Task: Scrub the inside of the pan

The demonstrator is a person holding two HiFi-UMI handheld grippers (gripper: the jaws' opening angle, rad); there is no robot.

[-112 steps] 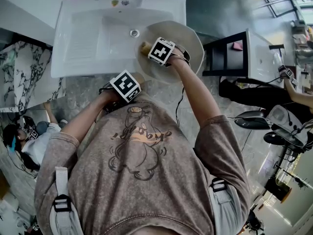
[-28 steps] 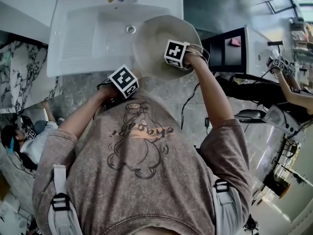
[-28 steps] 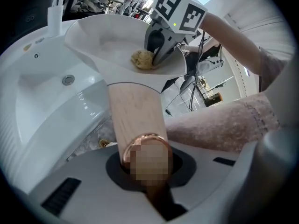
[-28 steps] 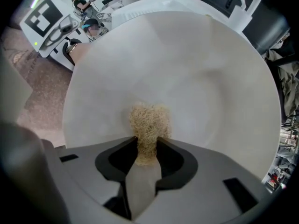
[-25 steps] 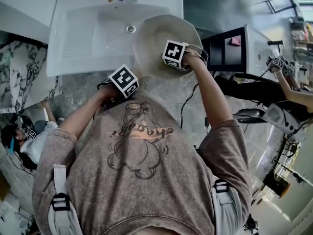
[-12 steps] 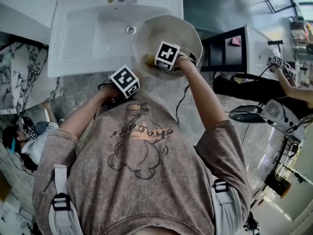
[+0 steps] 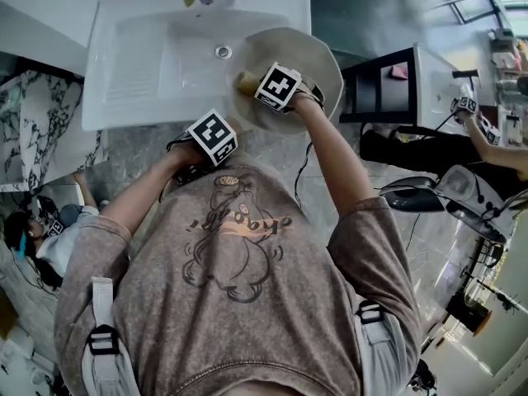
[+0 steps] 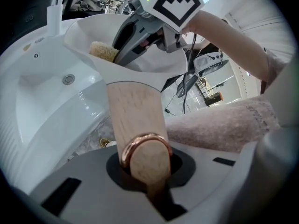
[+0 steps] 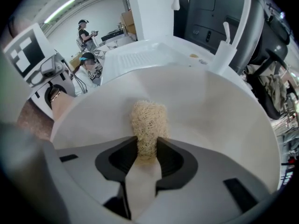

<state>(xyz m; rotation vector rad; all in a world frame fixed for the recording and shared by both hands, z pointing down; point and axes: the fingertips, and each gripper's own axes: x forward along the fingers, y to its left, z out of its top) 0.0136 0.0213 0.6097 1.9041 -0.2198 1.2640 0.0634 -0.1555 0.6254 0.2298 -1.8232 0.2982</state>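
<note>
Your right gripper [image 9: 147,149] has slid left across the pan [image 7: 318,52], jaws clamped on the sponge [image 9: 148,122] pressed against its inner wall. Your left gripper [image 8: 145,169] is closed on the wooden handle [image 8: 134,118], holding the pan tilted over the right side of the sink [image 7: 136,64].

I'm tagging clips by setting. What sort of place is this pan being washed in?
Likely an open hall set up for recording, not a home kitchen: a white sink, other people in headgear with marker-cube grippers, and a strip light on a bare ceiling.
</note>
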